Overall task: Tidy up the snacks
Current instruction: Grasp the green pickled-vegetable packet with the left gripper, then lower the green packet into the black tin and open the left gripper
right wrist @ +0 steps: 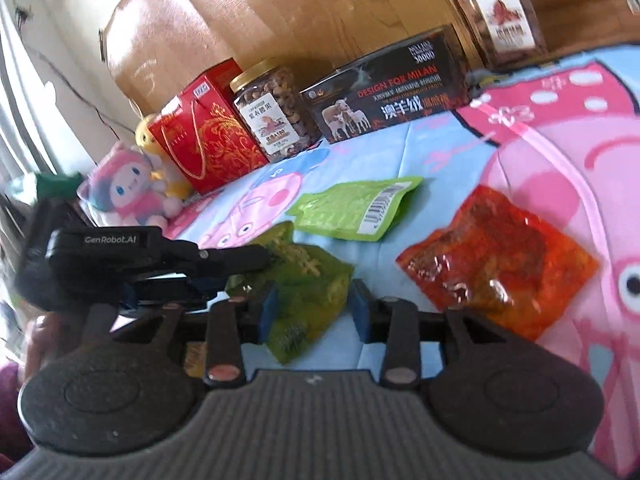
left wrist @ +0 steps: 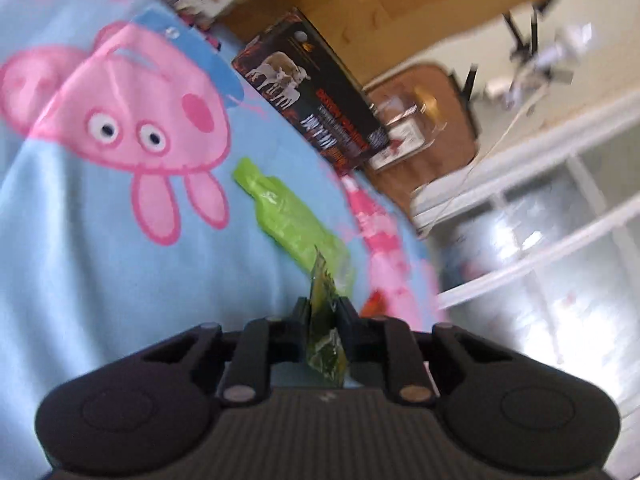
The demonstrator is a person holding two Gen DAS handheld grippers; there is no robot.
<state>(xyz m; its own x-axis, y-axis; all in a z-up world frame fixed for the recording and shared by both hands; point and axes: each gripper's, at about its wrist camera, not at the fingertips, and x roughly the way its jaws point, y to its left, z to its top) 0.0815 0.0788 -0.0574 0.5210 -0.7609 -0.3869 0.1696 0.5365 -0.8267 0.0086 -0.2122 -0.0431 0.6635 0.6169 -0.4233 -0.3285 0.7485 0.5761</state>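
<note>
A dark green snack packet [right wrist: 308, 276] lies on the blue cartoon blanket [right wrist: 420, 152]. My left gripper [left wrist: 323, 309] is shut on one edge of it, and the packet [left wrist: 325, 340] stands thin between the pads. In the right wrist view the left gripper [right wrist: 264, 258] reaches in from the left onto that edge. My right gripper [right wrist: 314, 312] is open with its blue pads on either side of the packet's near end, a gap showing on the right side. A light green packet [right wrist: 356, 208] lies just beyond. A red-orange packet [right wrist: 500, 264] lies to the right.
Along the wooden headboard [right wrist: 320, 8] stand a red gift bag [right wrist: 208, 136], a jar of nuts [right wrist: 272, 108], a black box [right wrist: 392, 92] and a second jar [right wrist: 500, 12]. Plush toys [right wrist: 124, 188] sit at the far left. A hand [right wrist: 40, 344] holds the left gripper.
</note>
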